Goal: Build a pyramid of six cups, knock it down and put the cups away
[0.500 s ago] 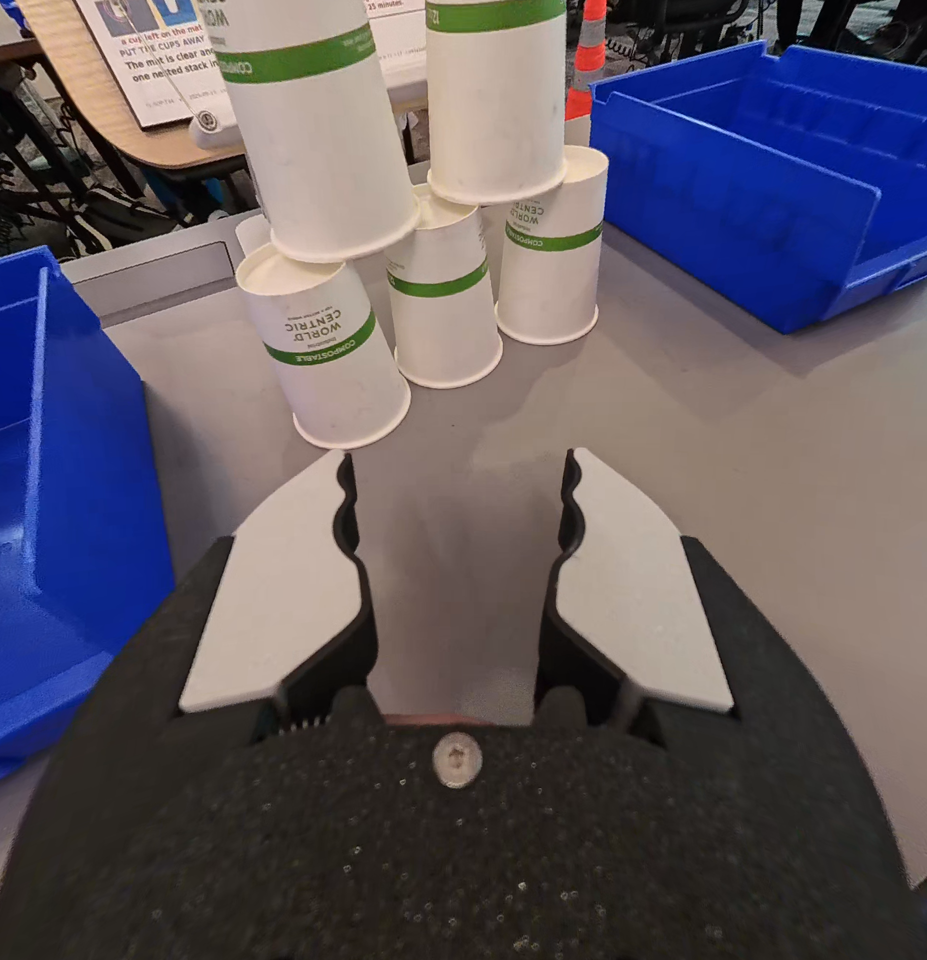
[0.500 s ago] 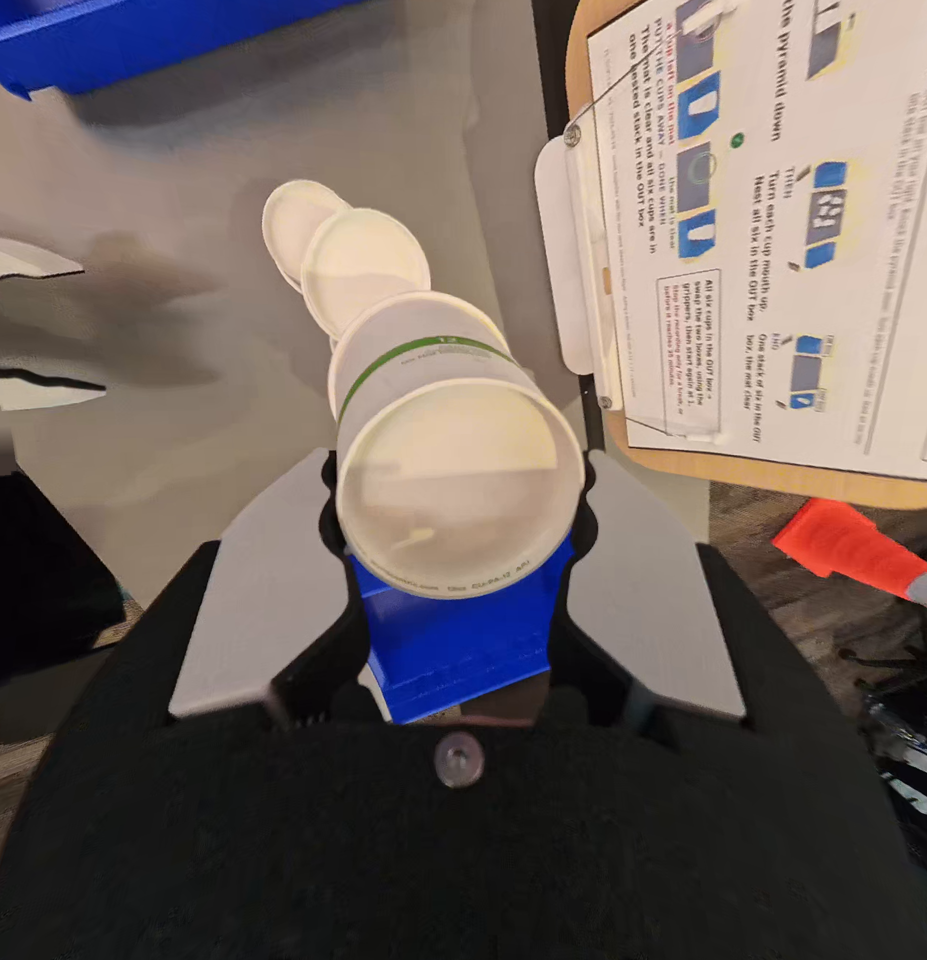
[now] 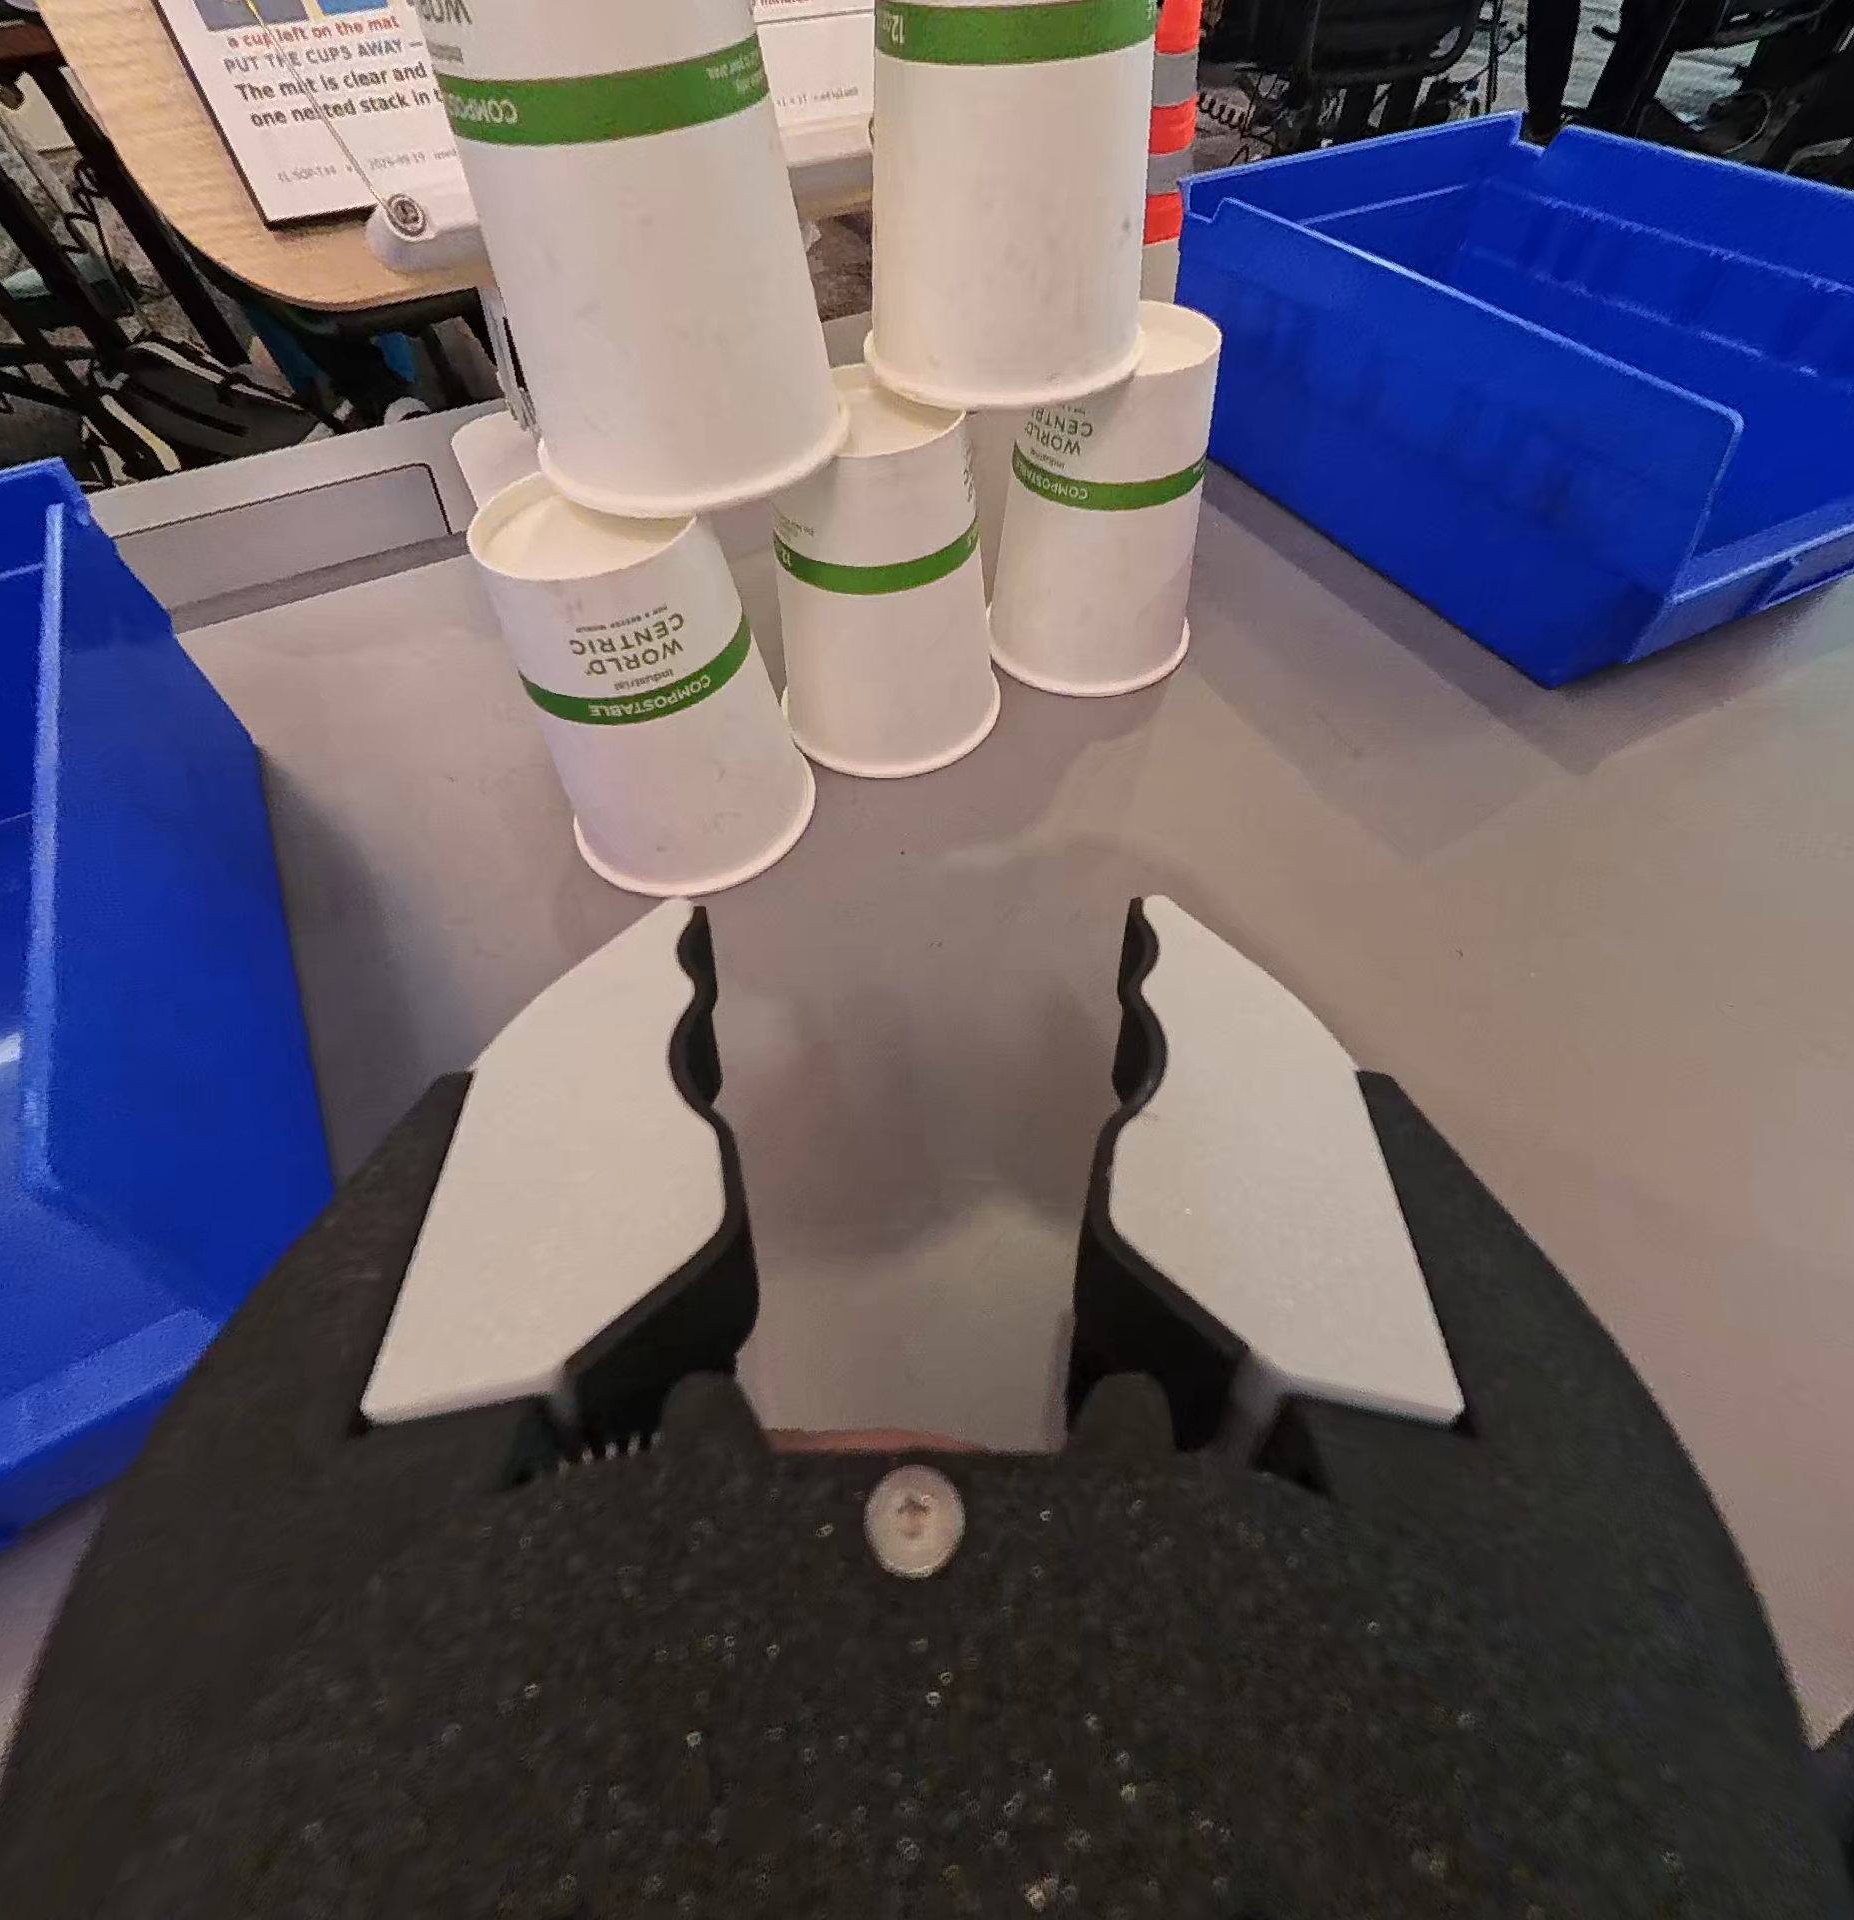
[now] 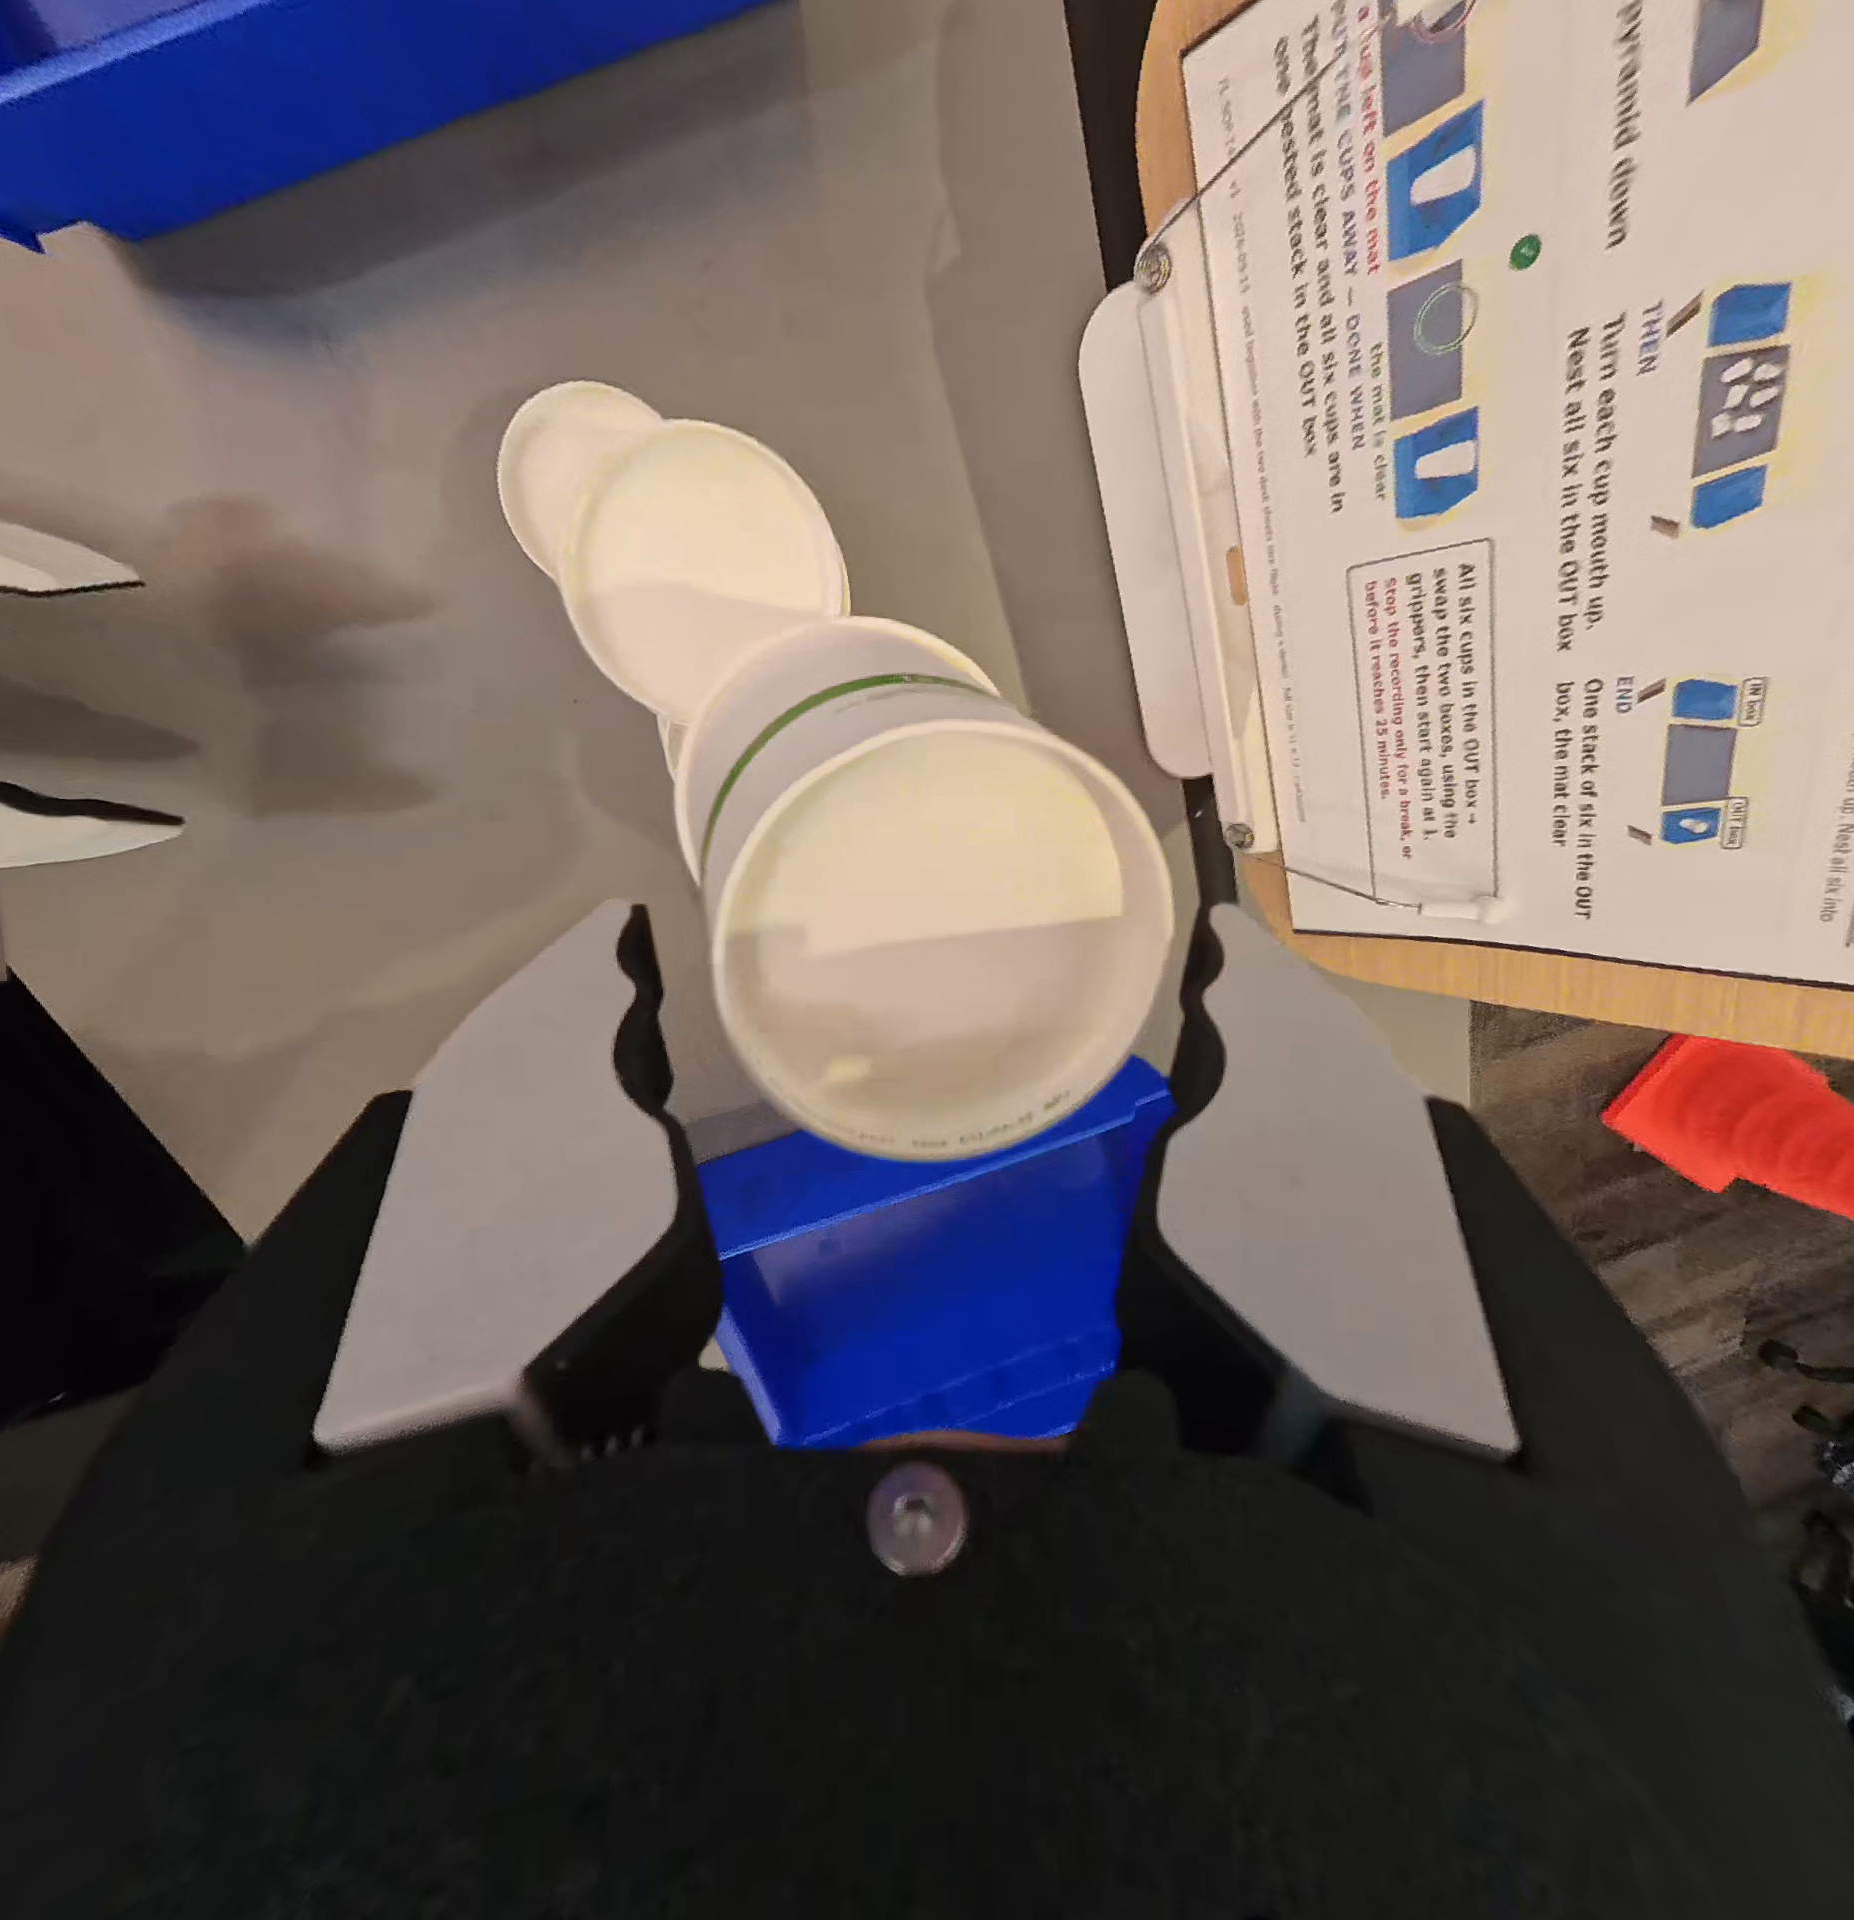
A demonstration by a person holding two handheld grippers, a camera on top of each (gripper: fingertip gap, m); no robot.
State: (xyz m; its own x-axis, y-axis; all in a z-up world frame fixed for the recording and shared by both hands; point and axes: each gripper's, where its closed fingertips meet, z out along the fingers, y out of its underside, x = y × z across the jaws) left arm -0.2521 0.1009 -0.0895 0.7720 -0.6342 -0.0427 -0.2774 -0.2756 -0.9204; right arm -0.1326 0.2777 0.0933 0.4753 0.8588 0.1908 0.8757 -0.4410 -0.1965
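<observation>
Flanking the left gripper [image 3: 918, 971], whose fingers are spread around nothing, two blue bins [image 3: 1505, 416] show no contents. Ahead of its fingertips, inverted paper cups [image 3: 881, 613] stand stacked on the grey table [image 3: 1422, 935]. Between the right gripper's [image 4: 918, 982] parted fingers sits the top cup [image 4: 933, 925], seemingly ungripped, though blur hides contact.

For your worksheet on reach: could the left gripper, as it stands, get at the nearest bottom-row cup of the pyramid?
Probably yes. The left gripper is open and empty, and only bare grey table lies between it and the nearest bottom-row cup. That cup carries a second-row cup, so pulling it would likely topple the pyramid.
</observation>
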